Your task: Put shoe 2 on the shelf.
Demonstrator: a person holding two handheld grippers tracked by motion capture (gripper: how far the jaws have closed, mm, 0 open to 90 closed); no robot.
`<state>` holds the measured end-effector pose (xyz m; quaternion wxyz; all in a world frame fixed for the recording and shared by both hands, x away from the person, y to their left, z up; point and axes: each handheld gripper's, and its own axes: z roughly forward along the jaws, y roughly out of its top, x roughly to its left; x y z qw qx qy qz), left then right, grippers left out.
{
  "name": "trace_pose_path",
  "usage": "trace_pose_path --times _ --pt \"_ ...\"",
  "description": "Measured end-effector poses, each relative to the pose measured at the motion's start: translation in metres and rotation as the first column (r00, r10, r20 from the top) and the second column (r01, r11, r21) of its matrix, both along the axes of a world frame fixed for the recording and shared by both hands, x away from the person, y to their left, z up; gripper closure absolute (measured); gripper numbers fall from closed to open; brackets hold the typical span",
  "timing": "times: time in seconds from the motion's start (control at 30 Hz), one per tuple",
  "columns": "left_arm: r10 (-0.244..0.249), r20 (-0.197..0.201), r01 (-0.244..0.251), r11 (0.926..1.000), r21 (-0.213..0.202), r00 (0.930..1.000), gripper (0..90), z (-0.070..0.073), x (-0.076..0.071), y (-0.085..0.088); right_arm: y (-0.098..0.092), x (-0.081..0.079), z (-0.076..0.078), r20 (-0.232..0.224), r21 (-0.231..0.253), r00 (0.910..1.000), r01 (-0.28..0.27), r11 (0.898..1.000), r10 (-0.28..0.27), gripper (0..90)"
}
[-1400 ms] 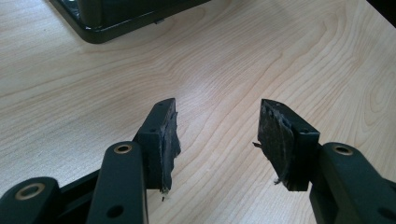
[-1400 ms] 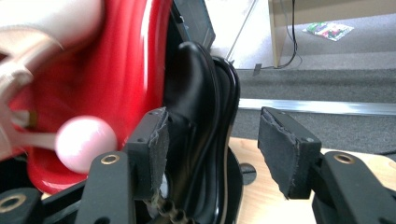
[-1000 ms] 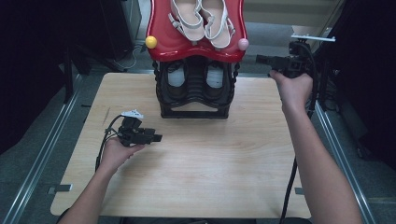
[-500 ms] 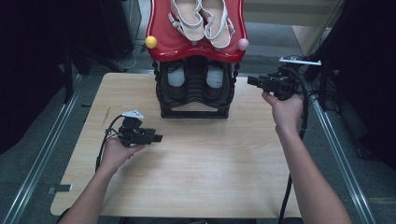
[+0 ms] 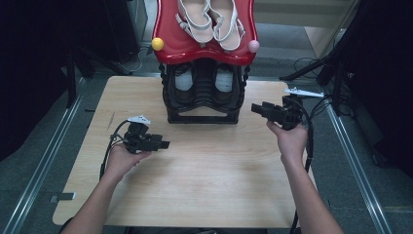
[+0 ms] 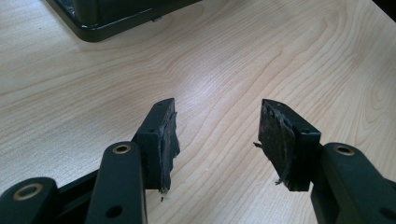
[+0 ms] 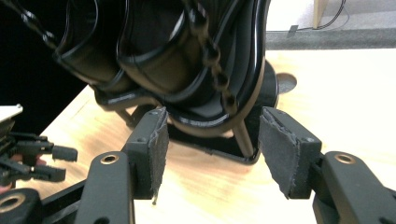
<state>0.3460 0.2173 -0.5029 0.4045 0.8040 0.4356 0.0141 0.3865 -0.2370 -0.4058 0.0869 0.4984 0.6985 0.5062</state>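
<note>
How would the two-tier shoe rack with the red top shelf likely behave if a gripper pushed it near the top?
The two-tier shoe rack would probably tip rather than slide: its red top shelf, carrying pale strappy sandals, overhangs the narrower black base. On the smooth wooden table, a low push would more likely make it slide. It looks like rigid plastic, so probably stiff and fairly light.

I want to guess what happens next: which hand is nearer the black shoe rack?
Probably the right. The right gripper hangs open beside the black shoe rack, pointing at it; the left gripper sits farther away.
</note>
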Motion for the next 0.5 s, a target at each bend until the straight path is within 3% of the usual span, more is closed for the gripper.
trace_pose_path --times 0.27,0.5 --pt "-0.002 -0.004 0.002 1.0 0.001 1.0 46.5 0.0 -0.001 -0.001 0.0 -0.018 -0.027 -0.005 -0.005 0.9997 -0.022 1.0 0.022 42.4" --pt "0.001 -0.008 -0.001 1.0 0.001 1.0 45.4 -0.001 0.0 -0.001 0.008 -0.032 -0.056 -0.025 -0.019 0.9969 -0.075 0.997 0.074 41.5"
